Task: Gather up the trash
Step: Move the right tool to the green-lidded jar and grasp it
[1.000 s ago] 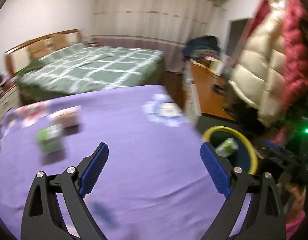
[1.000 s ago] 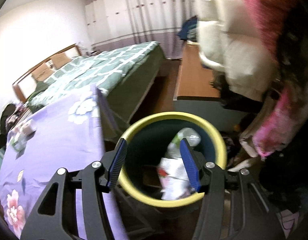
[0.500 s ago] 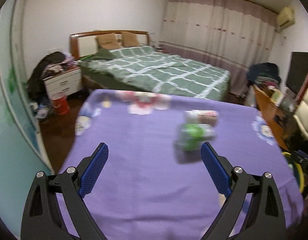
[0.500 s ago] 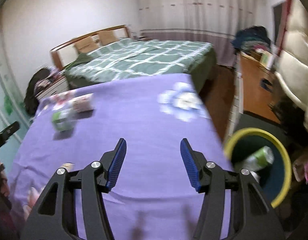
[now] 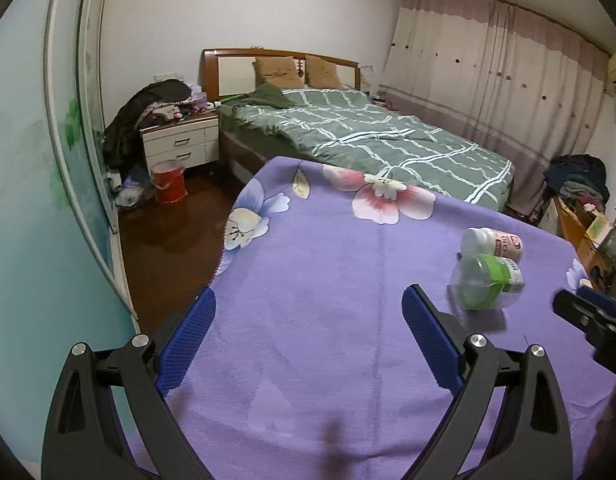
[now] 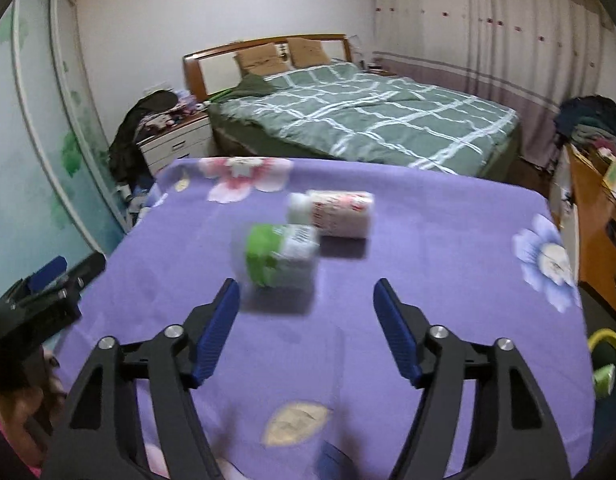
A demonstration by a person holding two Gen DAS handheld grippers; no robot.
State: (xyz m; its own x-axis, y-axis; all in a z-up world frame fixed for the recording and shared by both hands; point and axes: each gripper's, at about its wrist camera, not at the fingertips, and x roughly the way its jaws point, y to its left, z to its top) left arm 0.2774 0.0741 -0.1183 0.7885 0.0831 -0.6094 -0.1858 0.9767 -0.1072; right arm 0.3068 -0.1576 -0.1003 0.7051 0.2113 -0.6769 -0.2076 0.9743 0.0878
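Both wrist views look down over the purple cloth point(image 5: 316, 280) toward the bed point(image 6: 360, 120), sharing two bottles point(image 5: 488, 276)

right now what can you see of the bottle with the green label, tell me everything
The bottle with the green label is a clear plastic bottle wrapped in a bright green and white band, lying on its side on the purple flowered cloth. It looks empty. The pink and white bottle lies just behind it, so close that contact cannot be told. The bottle sits ahead of the right gripper, nearer its left finger; no jaws touch it. It is blurred in the right wrist view.
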